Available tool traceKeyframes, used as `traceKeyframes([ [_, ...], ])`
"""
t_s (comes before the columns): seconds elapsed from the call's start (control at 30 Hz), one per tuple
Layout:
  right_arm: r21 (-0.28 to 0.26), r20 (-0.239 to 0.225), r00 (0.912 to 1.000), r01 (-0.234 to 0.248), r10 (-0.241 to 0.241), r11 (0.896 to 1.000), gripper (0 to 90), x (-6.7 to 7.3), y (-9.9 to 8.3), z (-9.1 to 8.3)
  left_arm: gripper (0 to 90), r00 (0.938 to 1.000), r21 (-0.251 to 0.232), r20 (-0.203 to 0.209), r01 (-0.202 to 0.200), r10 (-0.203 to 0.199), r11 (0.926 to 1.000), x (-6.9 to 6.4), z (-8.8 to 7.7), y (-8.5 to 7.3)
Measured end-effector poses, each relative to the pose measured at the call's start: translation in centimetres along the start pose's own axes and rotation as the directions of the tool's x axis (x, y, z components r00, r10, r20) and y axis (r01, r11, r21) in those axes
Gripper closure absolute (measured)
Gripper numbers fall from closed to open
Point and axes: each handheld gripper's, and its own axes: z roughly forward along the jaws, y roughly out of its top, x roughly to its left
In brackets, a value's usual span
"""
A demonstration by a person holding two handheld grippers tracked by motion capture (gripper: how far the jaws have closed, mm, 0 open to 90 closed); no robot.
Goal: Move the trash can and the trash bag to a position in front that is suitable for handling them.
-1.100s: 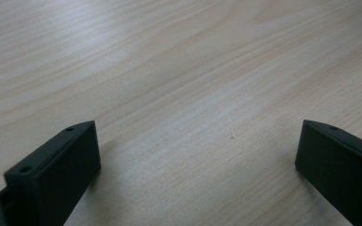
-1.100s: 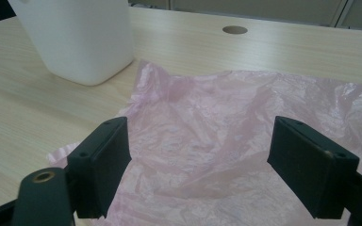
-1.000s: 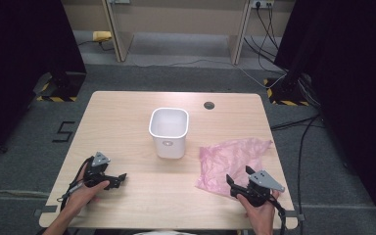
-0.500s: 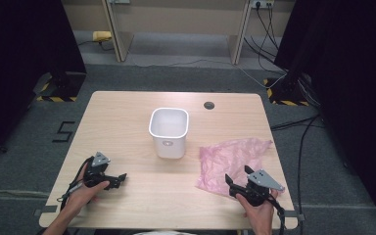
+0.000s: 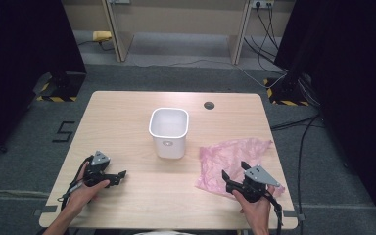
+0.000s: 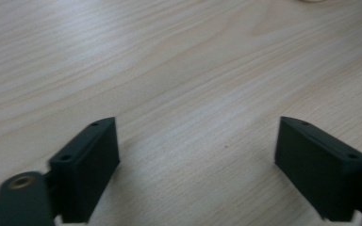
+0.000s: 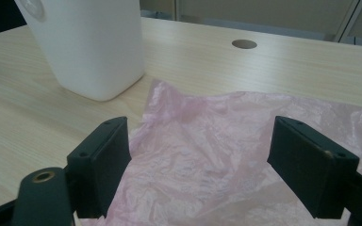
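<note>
A white plastic bin [image 5: 169,132] stands upright at the middle of the wooden table [image 5: 127,112]; its wall [image 7: 89,47] also rises at the far left of the right gripper view. To its right a crumpled pink plastic bag [image 5: 230,156] lies flat. My right gripper [image 5: 234,171] is open just over the bag's near edge, and the pink film [image 7: 207,155] spreads between and beyond its jaws, which do not touch it. At the front left, my left gripper [image 5: 119,177] hovers open over bare wood [image 6: 198,160]. Its jaws have just been closing a little, with nothing between them.
A round cable hole [image 5: 209,105] sits in the tabletop behind the bin and shows again as the hole [image 7: 244,44] in the right gripper view. Bare wood stretches left of the bin. Cables and dark partitions [image 5: 19,63] surround the table on the floor.
The right gripper has crept slightly toward the pink bag. The left hand has kept still.
</note>
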Motion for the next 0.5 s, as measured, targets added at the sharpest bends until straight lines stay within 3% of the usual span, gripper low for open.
traceKeyframes([
  [0.27,-0.008,0.004,0.9997,0.024,-0.024,1.000,21.5,0.7,1.8,0.8,14.9,0.9989,-0.045,0.038,0.027,-0.026,0.9986,-0.9,-0.7,0.9],
  [0.5,0.009,-0.014,0.9993,0.034,-0.034,0.999,21.4,1.7,3.4,2.4,14.9,0.9980,-0.088,0.039,0.053,-0.050,0.9947,-1.2,-1.2,2.3],
])
